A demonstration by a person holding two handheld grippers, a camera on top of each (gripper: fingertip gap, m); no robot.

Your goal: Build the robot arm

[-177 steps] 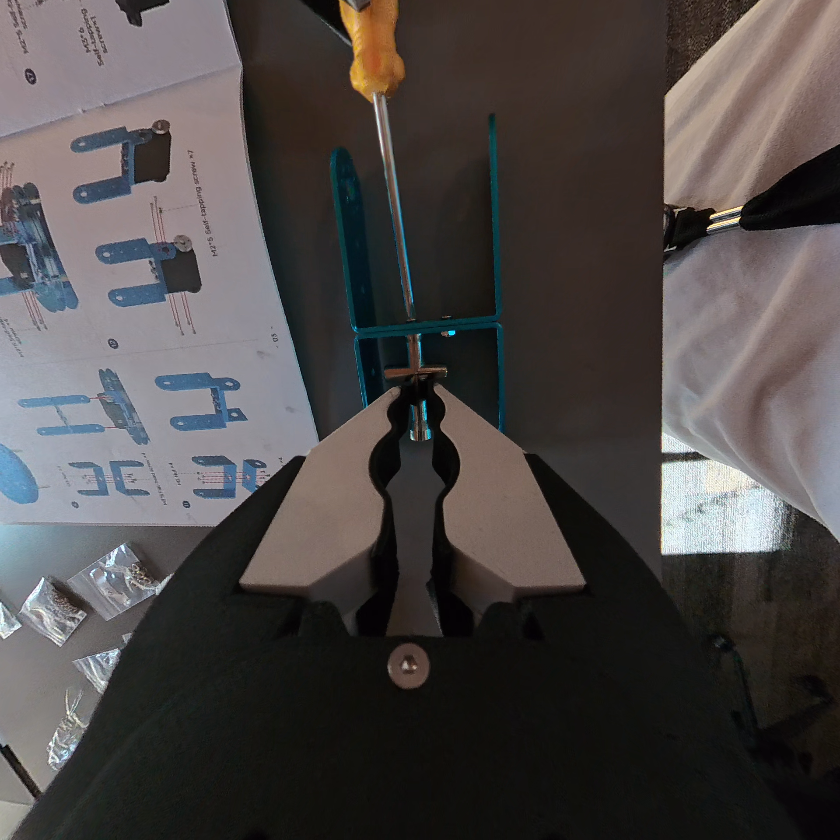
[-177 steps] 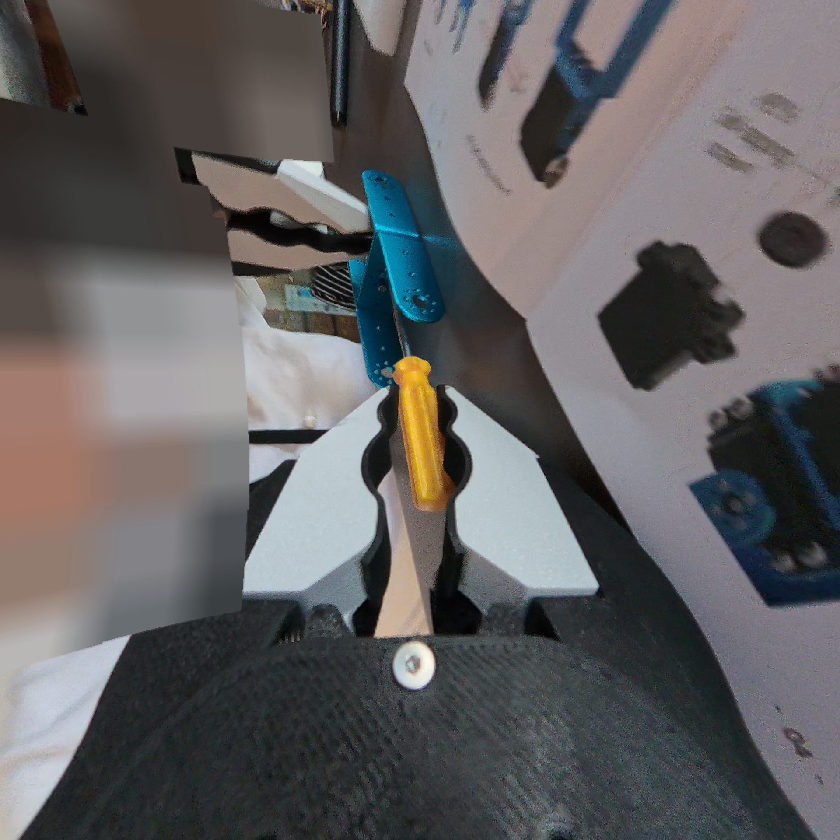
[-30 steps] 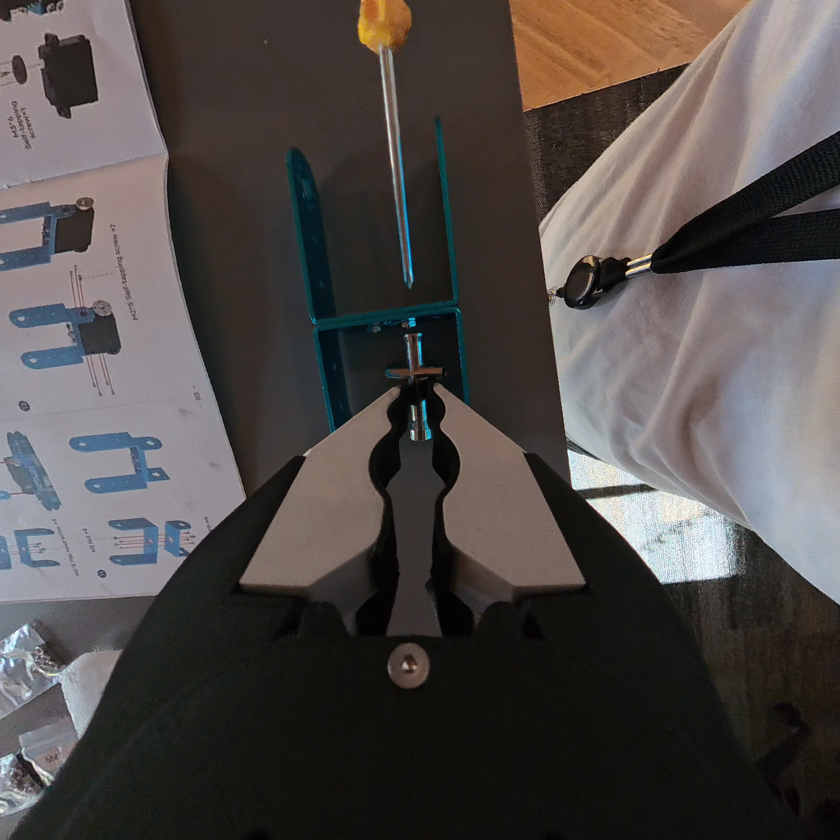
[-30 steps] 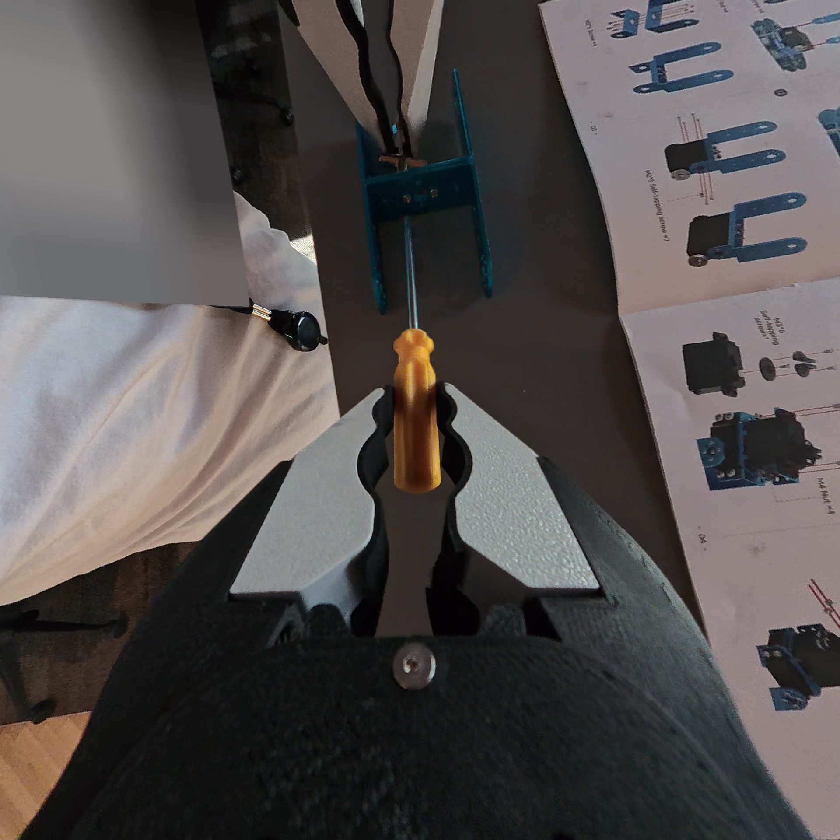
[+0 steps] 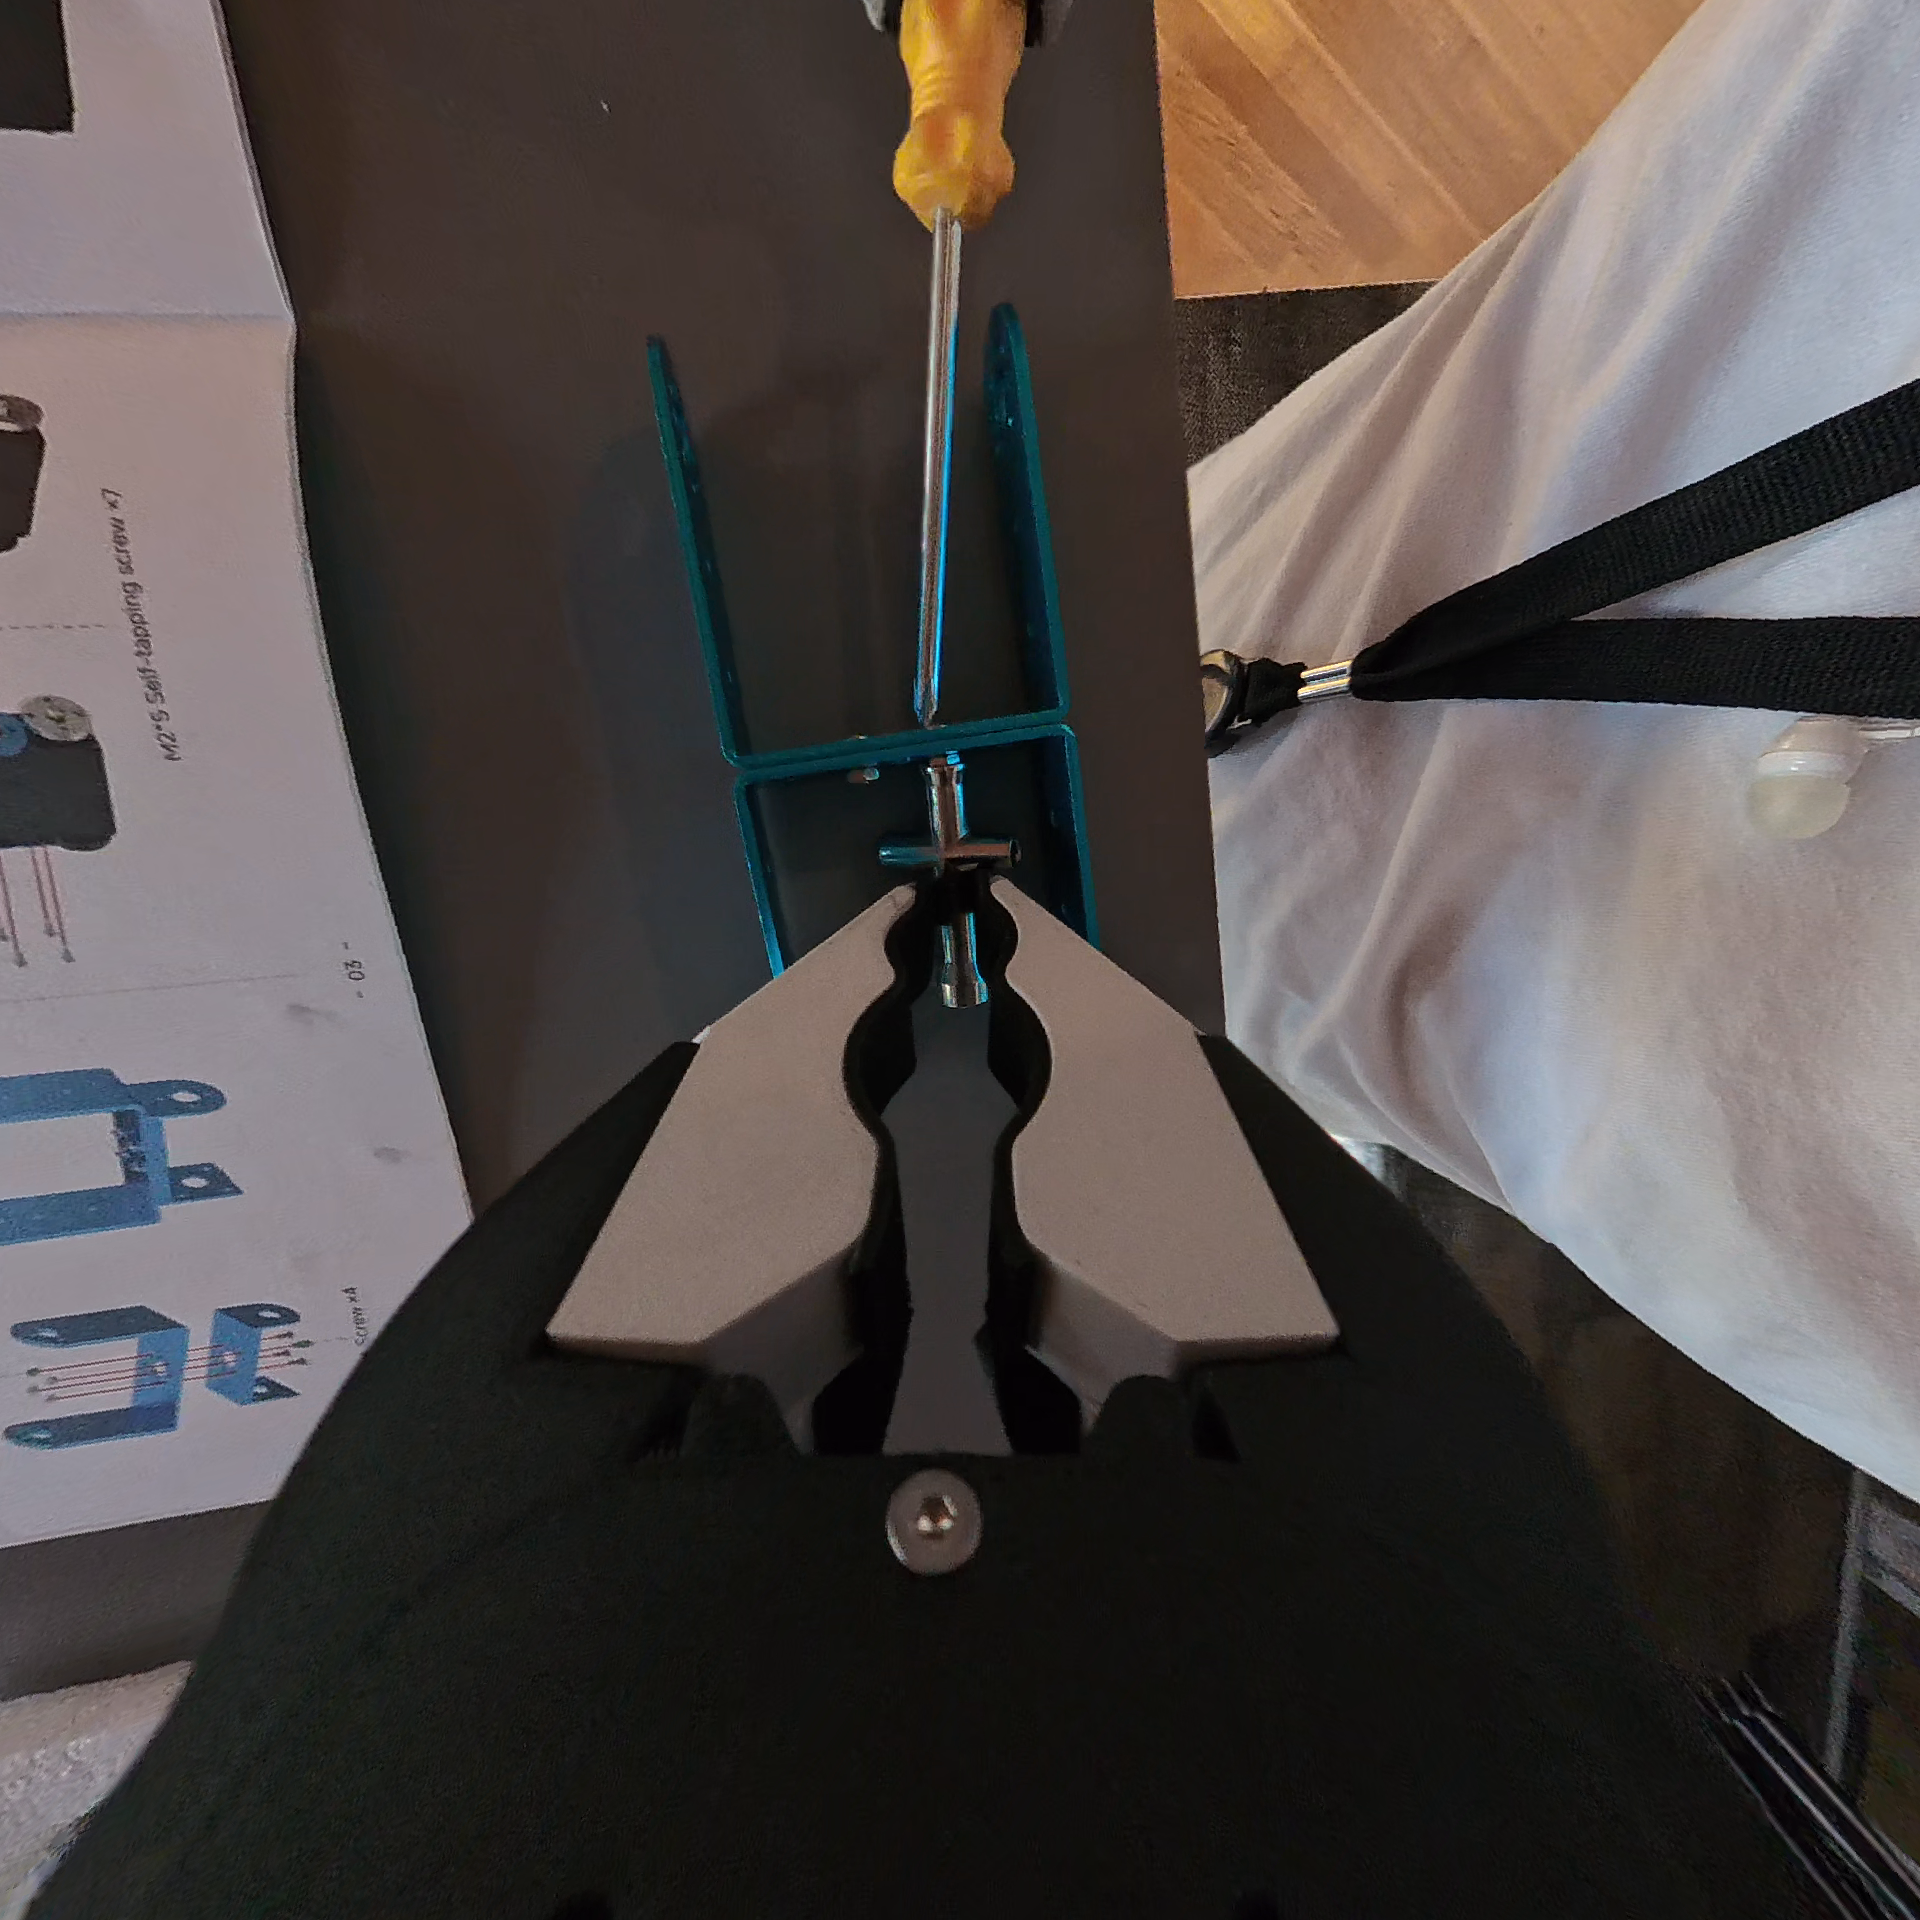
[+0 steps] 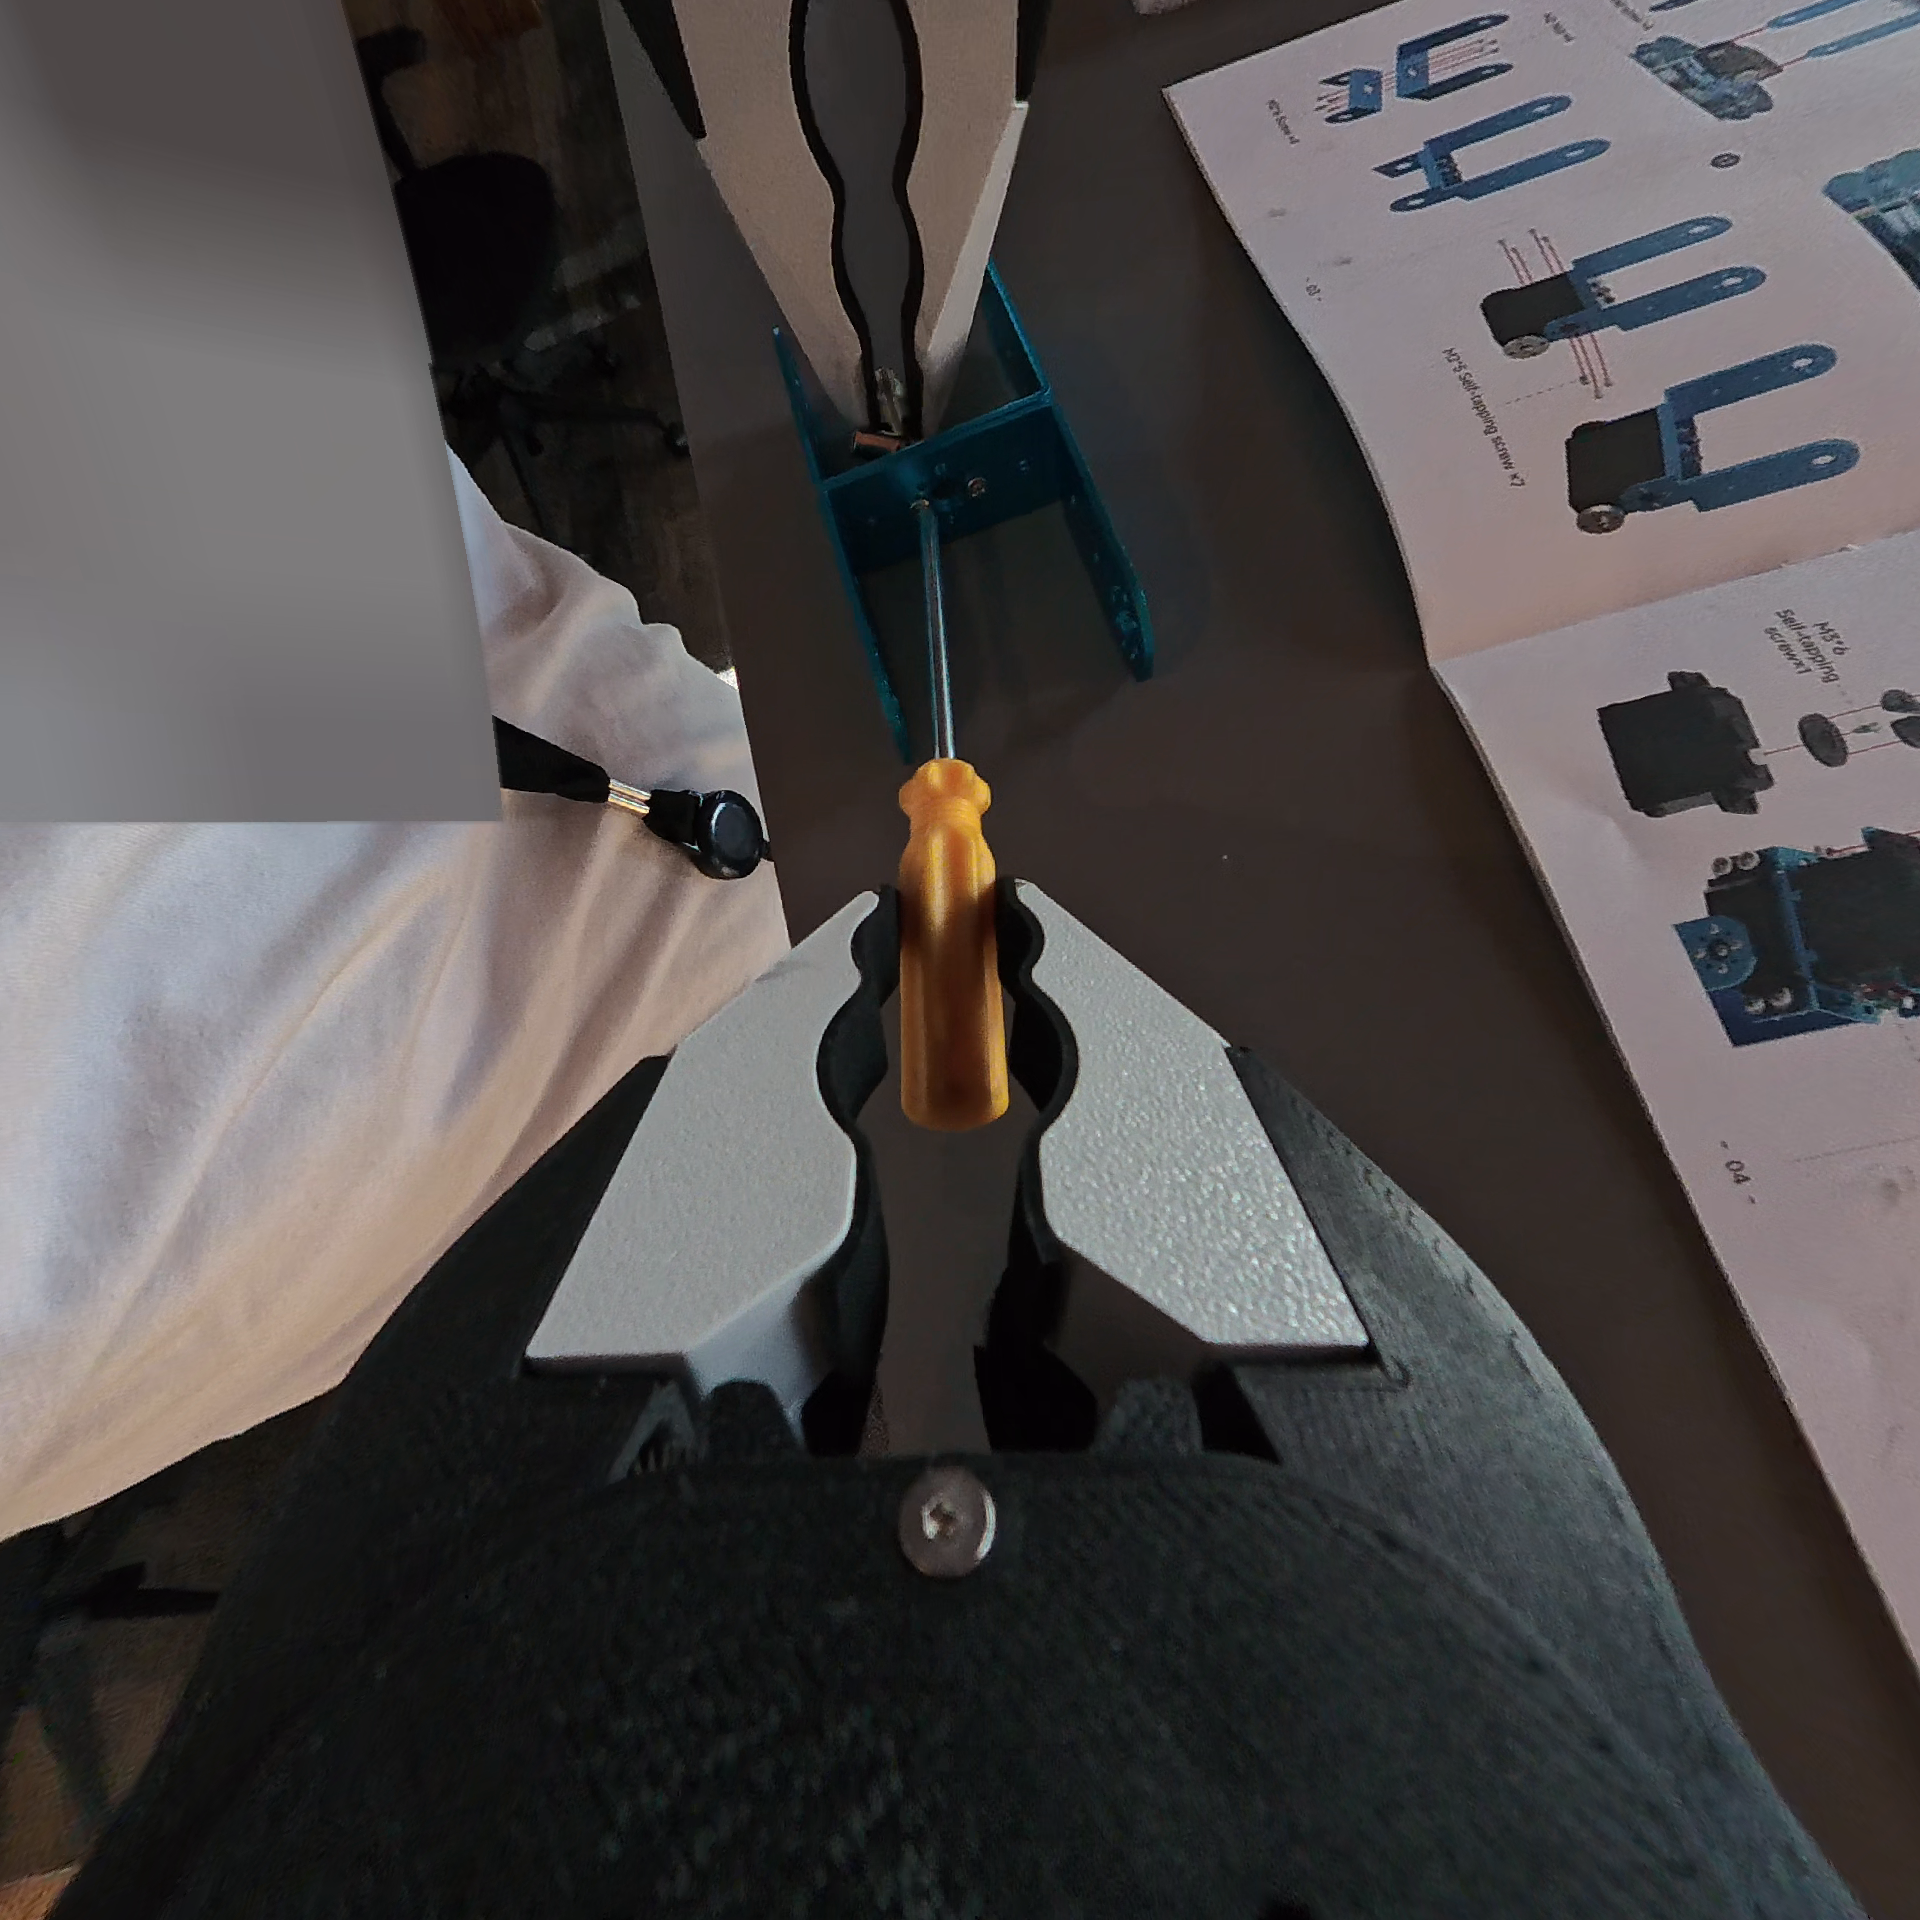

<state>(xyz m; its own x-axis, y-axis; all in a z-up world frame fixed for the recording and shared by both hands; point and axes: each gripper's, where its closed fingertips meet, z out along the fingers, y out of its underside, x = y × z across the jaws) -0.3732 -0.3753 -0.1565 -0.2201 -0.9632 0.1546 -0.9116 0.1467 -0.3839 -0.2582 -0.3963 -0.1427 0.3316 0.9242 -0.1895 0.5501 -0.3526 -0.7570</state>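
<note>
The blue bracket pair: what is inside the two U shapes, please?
Inside the far bracket runs the screwdriver shaft, tip at the shared wall. Inside the near bracket sits a metal cross wrench. The nut it touches is hidden.

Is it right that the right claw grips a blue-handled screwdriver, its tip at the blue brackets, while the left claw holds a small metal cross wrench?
Not quite: the screwdriver handle is yellow-orange, not blue, as the right wrist view shows. The rest stands: the right claw grips it, tip at the blue brackets, and the left claw holds the metal cross wrench.
</note>
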